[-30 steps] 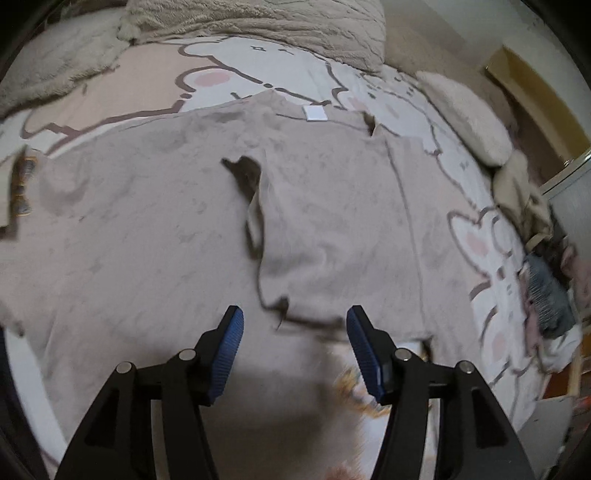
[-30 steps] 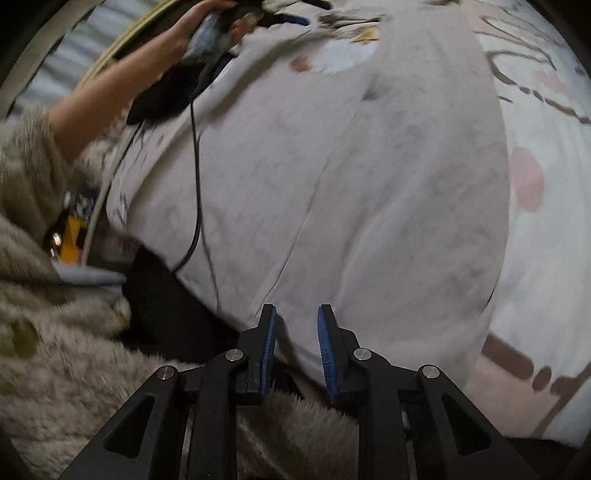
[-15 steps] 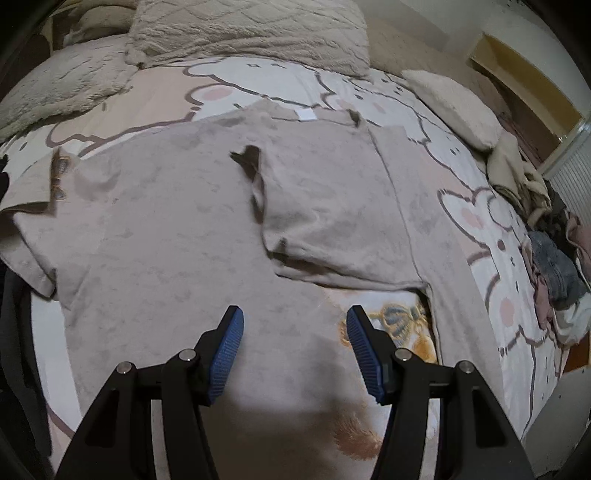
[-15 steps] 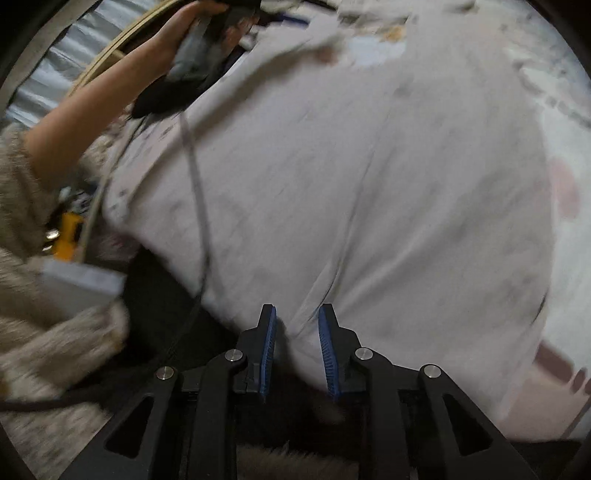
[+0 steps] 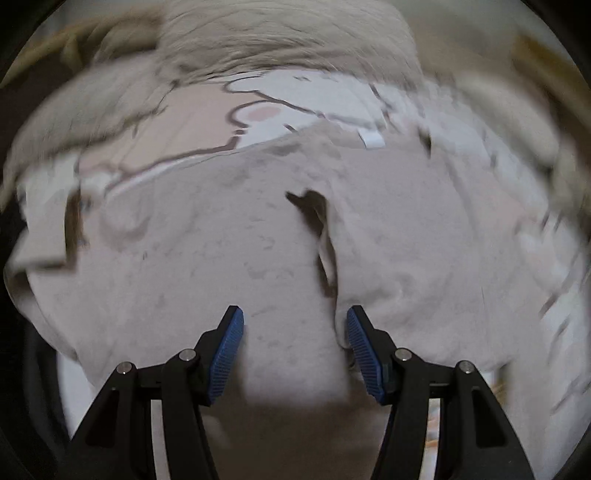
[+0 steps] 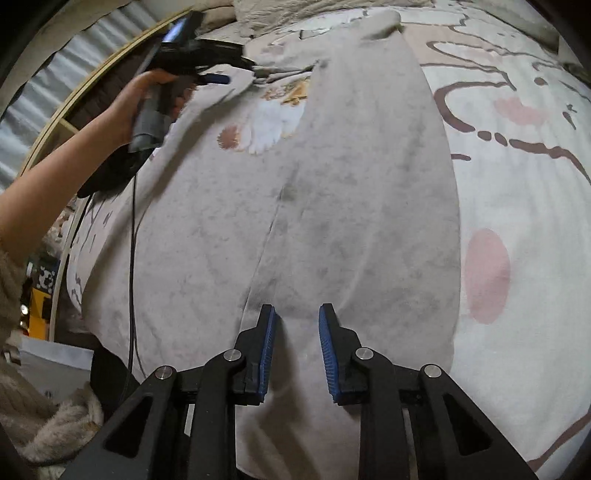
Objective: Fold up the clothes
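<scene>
A grey-beige T-shirt [image 5: 207, 258] lies spread on the bed, with one side folded over the body; the folded edge [image 5: 328, 254] runs down toward my left gripper. My left gripper [image 5: 294, 325] is open just above the shirt, its right pad beside the folded edge. The left wrist view is blurred. In the right wrist view the shirt [image 6: 332, 192] stretches away, with a printed picture [image 6: 273, 122] partly showing. My right gripper [image 6: 297, 325] is open over the shirt's near part, holding nothing. The left gripper [image 6: 218, 74] shows far off in the person's hand.
The bed has a cartoon-print sheet [image 6: 517, 155]. A beige blanket and pillows [image 5: 280, 33] lie at the head. The person's arm [image 6: 74, 162] and a black cable [image 6: 131, 258] cross the left of the right wrist view. Bed edge and floor clutter [image 6: 40, 288] are at left.
My left gripper has dropped and moved closer to the shirt's folded edge. My right gripper has opened wider and moved forward over the shirt.
</scene>
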Available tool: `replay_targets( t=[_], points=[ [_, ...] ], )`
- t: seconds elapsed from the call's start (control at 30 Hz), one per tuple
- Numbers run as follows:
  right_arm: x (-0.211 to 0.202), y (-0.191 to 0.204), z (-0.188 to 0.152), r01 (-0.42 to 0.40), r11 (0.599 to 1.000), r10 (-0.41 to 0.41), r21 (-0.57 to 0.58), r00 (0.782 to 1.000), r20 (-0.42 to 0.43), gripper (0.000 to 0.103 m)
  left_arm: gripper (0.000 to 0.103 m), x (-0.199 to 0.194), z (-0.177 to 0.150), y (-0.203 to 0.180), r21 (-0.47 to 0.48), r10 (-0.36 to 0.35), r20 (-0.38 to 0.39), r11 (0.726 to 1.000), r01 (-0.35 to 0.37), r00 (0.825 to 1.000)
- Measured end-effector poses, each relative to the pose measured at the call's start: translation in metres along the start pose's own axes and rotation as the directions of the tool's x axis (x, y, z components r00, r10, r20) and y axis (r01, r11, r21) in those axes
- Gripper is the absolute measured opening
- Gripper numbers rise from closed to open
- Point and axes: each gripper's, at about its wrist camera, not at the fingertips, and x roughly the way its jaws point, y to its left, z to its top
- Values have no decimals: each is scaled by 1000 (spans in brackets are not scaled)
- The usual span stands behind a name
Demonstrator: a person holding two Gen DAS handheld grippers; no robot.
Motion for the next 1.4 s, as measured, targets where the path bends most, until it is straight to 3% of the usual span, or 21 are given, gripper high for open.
replay_targets(
  t=[0.1, 0.2, 0.3, 0.4, 0.5, 0.57, 0.67, 0.7, 0.77, 0.8, 0.83, 0.87, 0.93, 1.0, 1.1, 1.2, 1.3, 1.4],
  points=[
    [4, 0, 3, -34, 999, 34, 42, 999, 0, 24, 58, -4, -17, -20, 203, 109, 21, 973, -111, 994],
    [6, -1, 2, -44, 998, 43, 47, 999, 3, 24, 58, -19, -33, -17, 278, 104, 26, 955, -108, 994],
    [1, -6, -2, -49, 998, 49, 46, 999, 6, 24, 58, -36, -29, 2, 214, 59, 69, 974, -73, 996],
    [-1, -11, -6, -60, 997, 60, 57, 998, 13, 24, 58, -43, 2, 23, 75, 8, 118, 997, -18, 993],
    [-2, -12, -7, -64, 996, 62, 60, 998, 21, 24, 58, -30, 41, 32, -34, 1, 132, 999, 3, 991],
    [-2, -13, -8, -64, 996, 63, 59, 998, 23, 24, 58, -10, 65, 29, -43, 19, 98, 999, -14, 995],
    [-1, -14, -6, -73, 995, 72, 66, 997, 18, 24, 58, 27, 84, 15, 23, 74, 21, 997, -74, 997],
    [-1, -16, -6, -78, 994, 77, 70, 997, 15, 24, 58, 39, 86, 9, 70, 153, 1, 986, -153, 988],
    [0, -19, -4, -91, 992, 91, 81, 996, 6, 24, 58, 57, 88, 7, 165, 343, 25, 925, -342, 939],
    [0, -20, -3, -98, 991, 98, 86, 995, 1, 24, 58, 59, 88, 11, 177, 395, 52, 900, -398, 917],
    [-1, -21, -4, -105, 990, 105, 90, 994, -3, 24, 58, 56, 89, 20, 155, 408, 70, 897, -414, 910],
    [-1, -23, -3, -111, 989, 112, 95, 994, -6, 24, 58, 50, 88, 33, 111, 387, 75, 913, -393, 919],
    [0, -23, -4, -119, 988, 121, 100, 993, -6, 24, 58, 26, 80, 61, -6, 282, 83, 959, -283, 956],
    [1, -24, -4, -127, 986, 128, 106, 992, -1, 24, 58, -1, 63, 81, -80, 189, 113, 980, -181, 975],
    [0, -26, -5, -133, 985, 133, 109, 991, 5, 24, 58, -45, 26, 96, -110, 135, 169, 987, -117, 976],
    [-1, -24, -7, -123, 988, 122, 98, 992, 13, 24, 80, -72, -12, 116, -184, 116, 196, 980, -79, 974],
    [-2, -23, -9, -114, 989, 113, 91, 993, 25, 24, 81, -81, -46, 138, -257, 46, 190, 966, 5, 981],
    [-2, -22, -9, -110, 990, 107, 89, 994, 33, 24, 81, -84, -64, 156, -321, 15, 222, 945, 58, 975]
  ],
)
